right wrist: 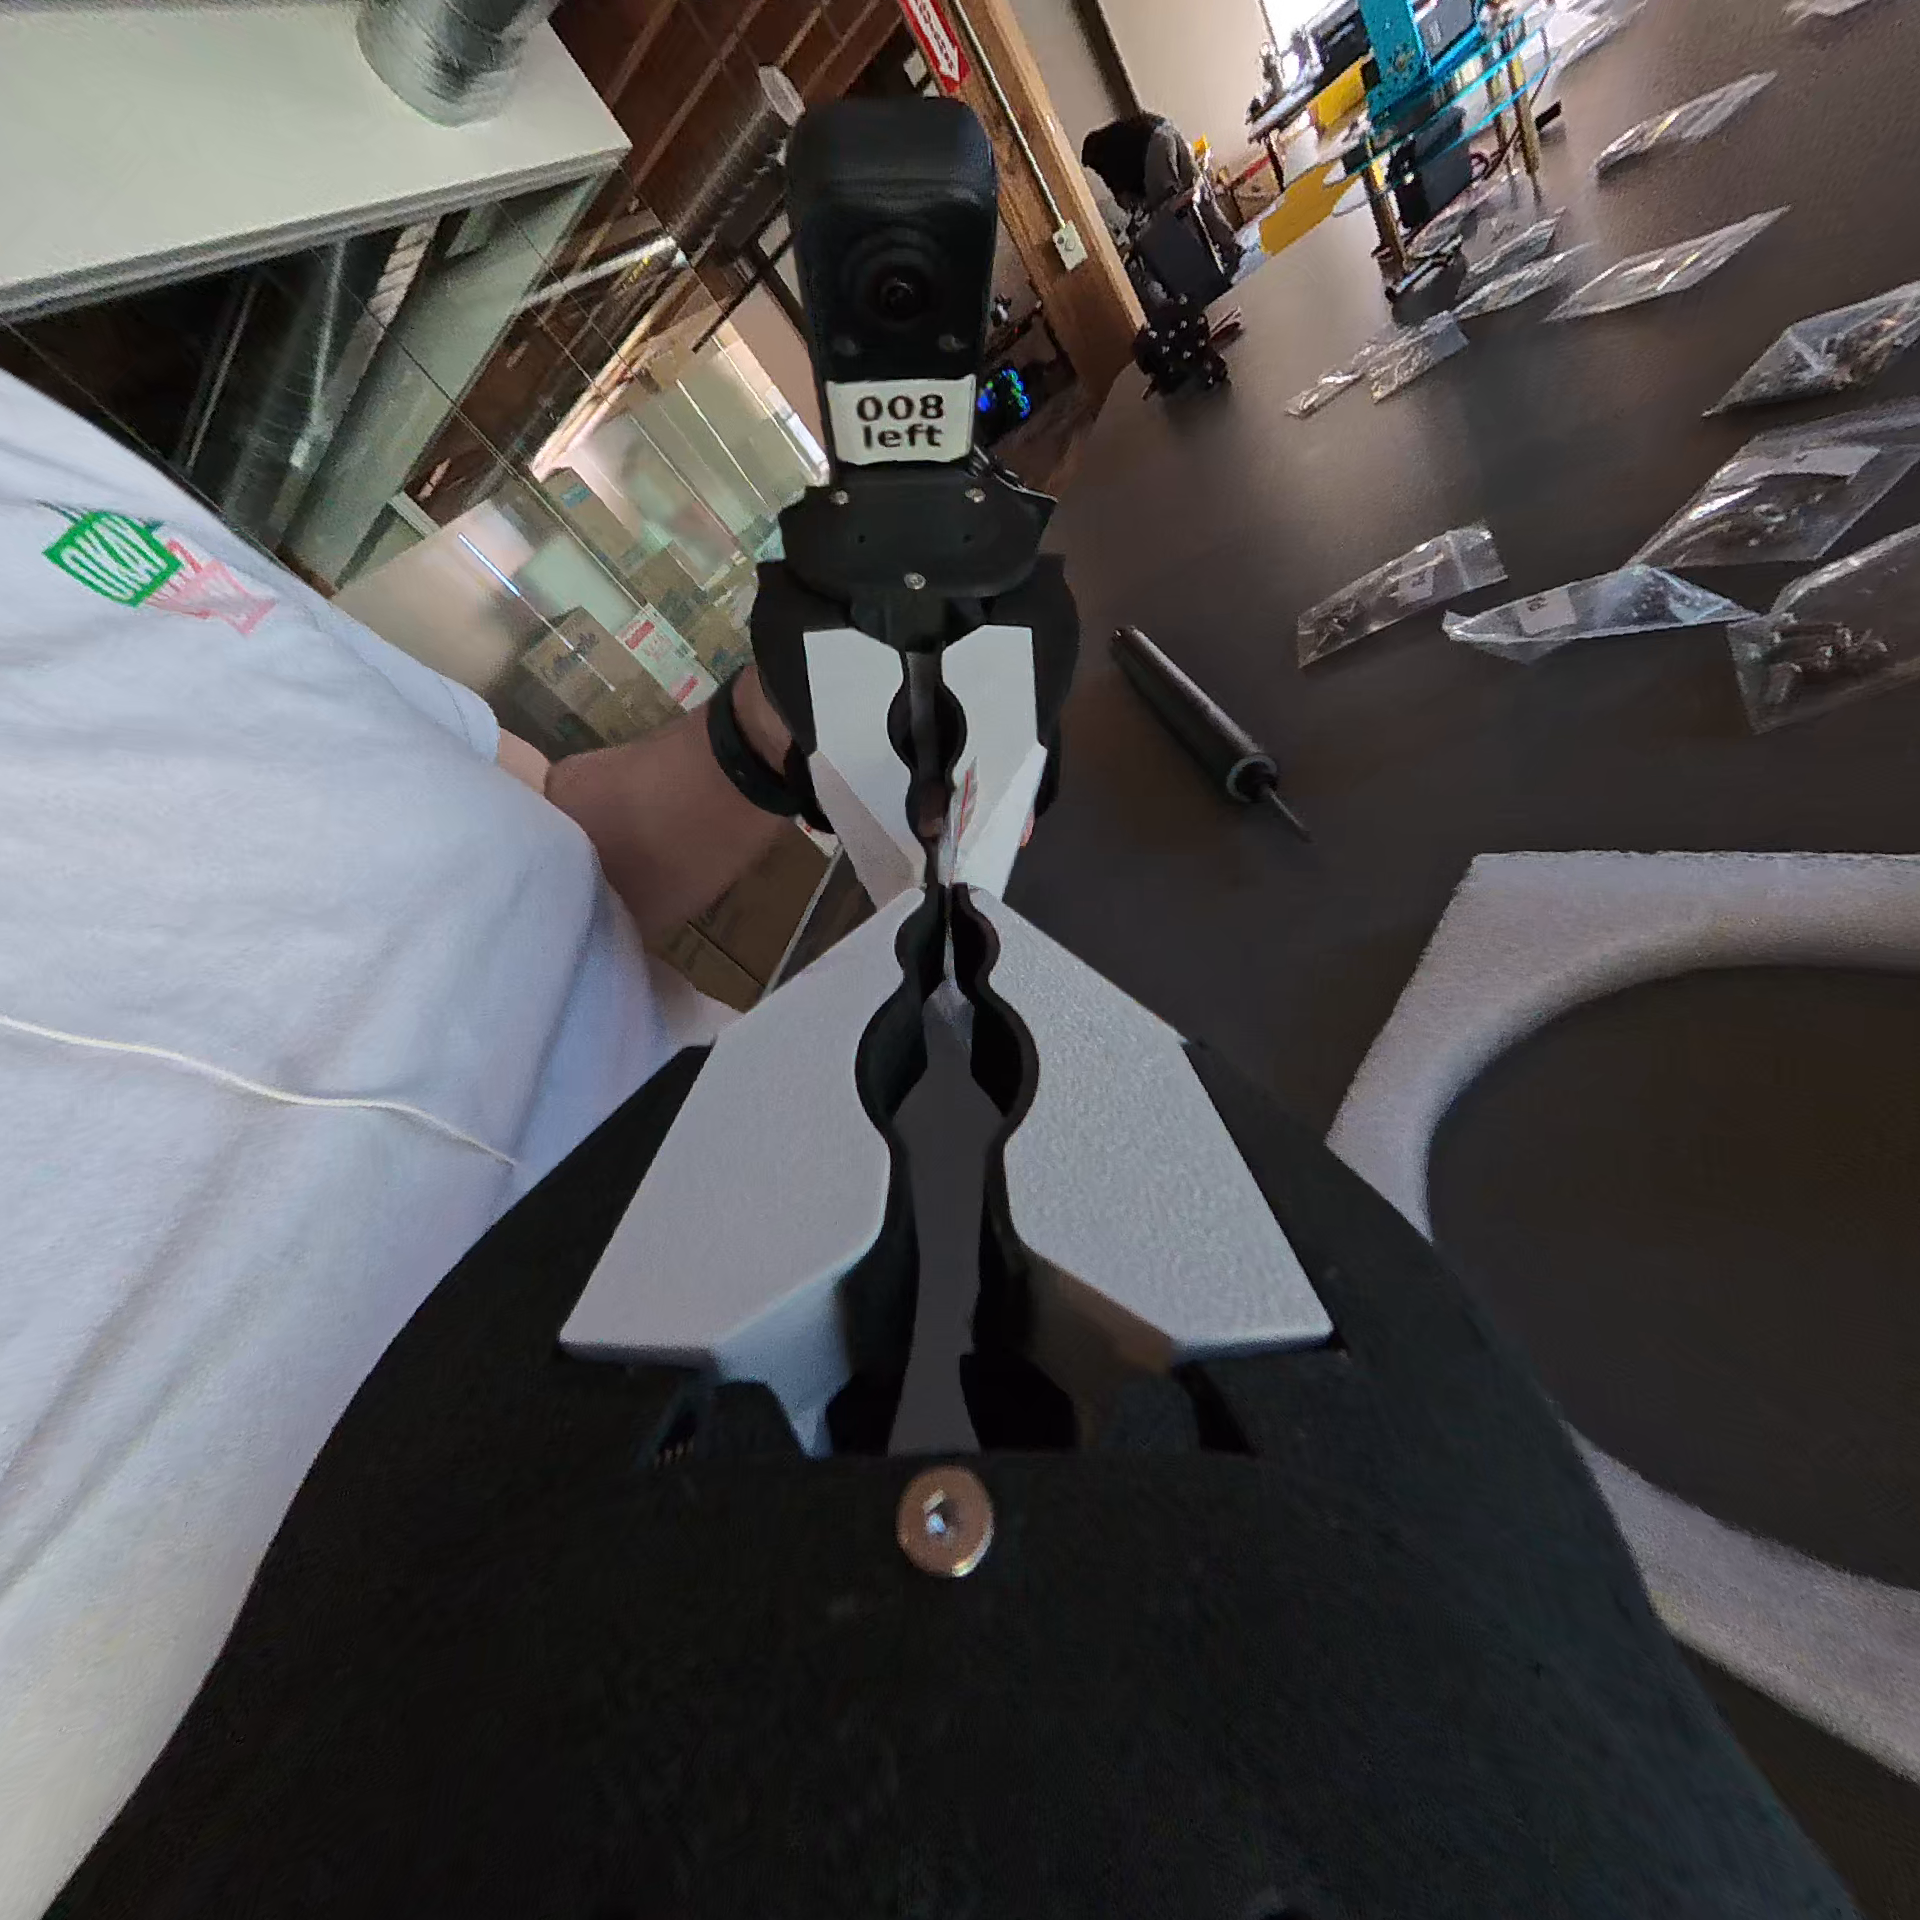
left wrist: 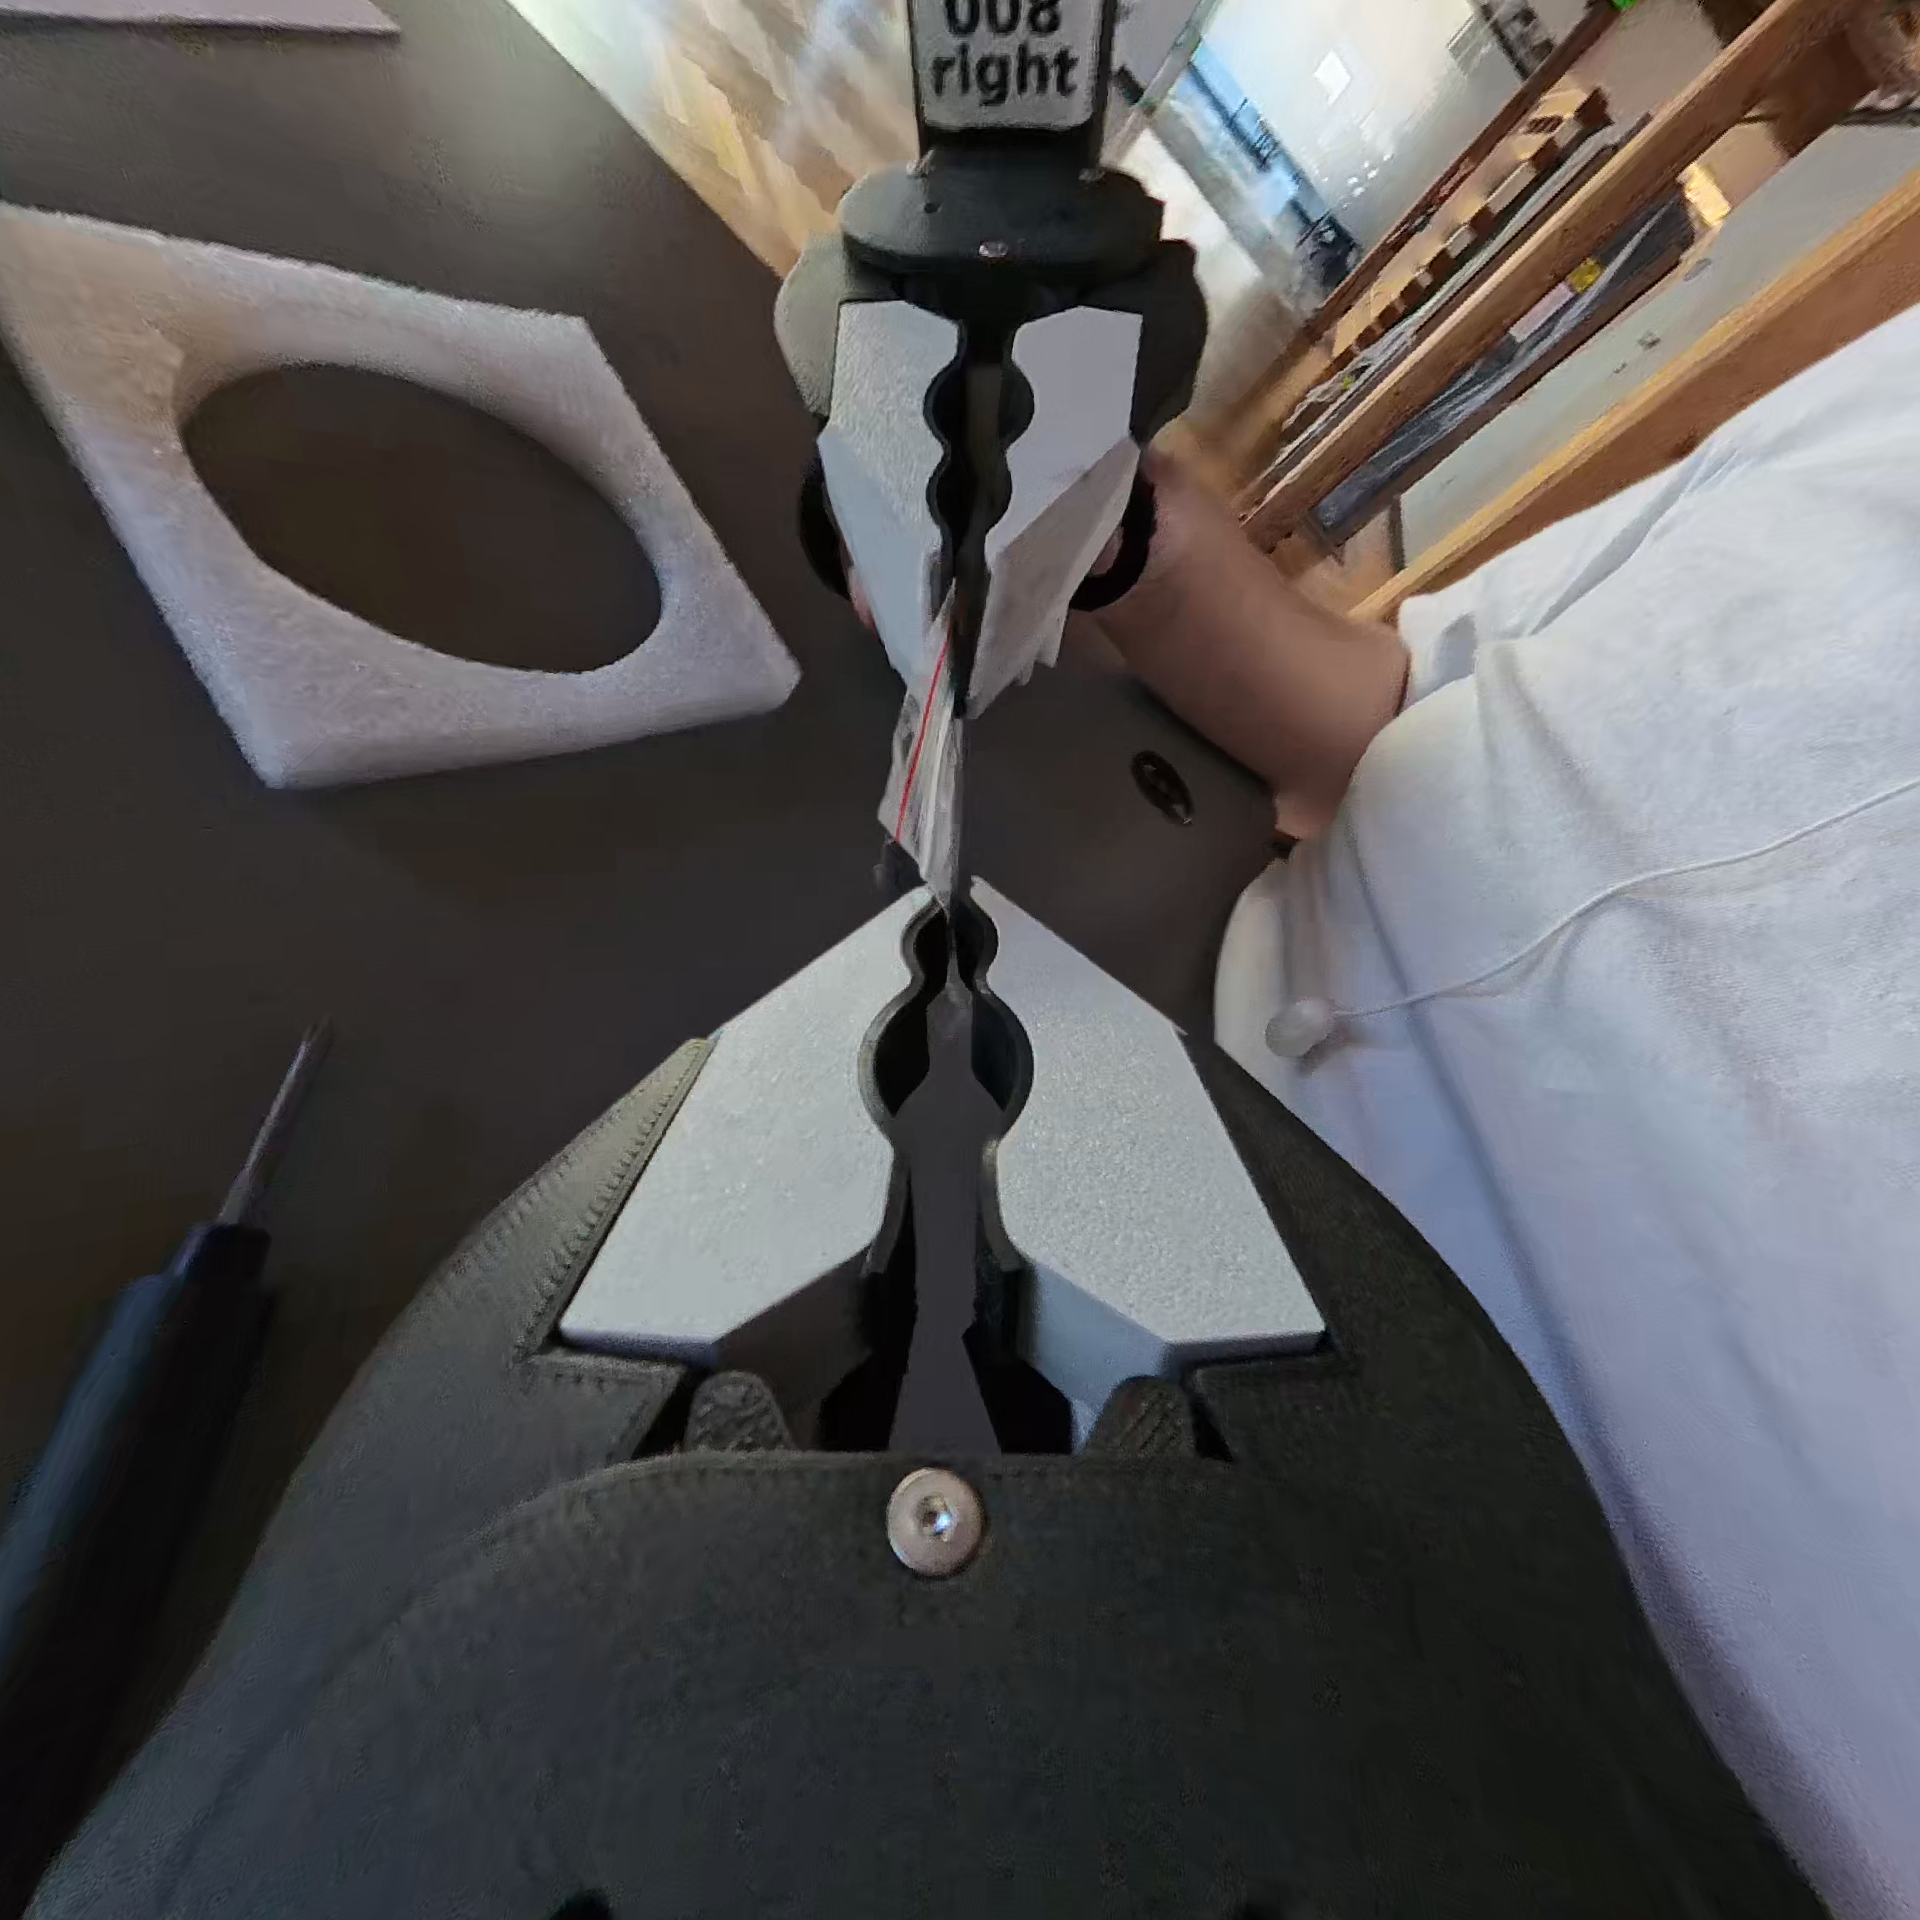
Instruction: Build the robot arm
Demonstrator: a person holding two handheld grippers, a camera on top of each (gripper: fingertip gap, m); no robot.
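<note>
A small clear zip bag (left wrist: 928, 764) with a red line along its seal hangs in the air between my two grippers, which face each other tip to tip above the dark table (left wrist: 436, 935). My left gripper (left wrist: 951, 912) is shut on the bag's near edge. My right gripper (left wrist: 961, 665) shows opposite it and is shut on the bag's other end. In the right wrist view my right gripper (right wrist: 948, 896) pinches the bag (right wrist: 964, 805), and my left gripper (right wrist: 935, 831) clamps it just beyond. The bag's contents cannot be made out.
A white foam frame (left wrist: 312, 665) with an oval hole lies on the table and also shows in the right wrist view (right wrist: 1538, 935). A black screwdriver (right wrist: 1195, 717) lies nearby. Several clear parts bags (right wrist: 1403, 592) lie farther off. A person in a white shirt (left wrist: 1610, 987) stands close. The tips of both grippers are at nearly the same place.
</note>
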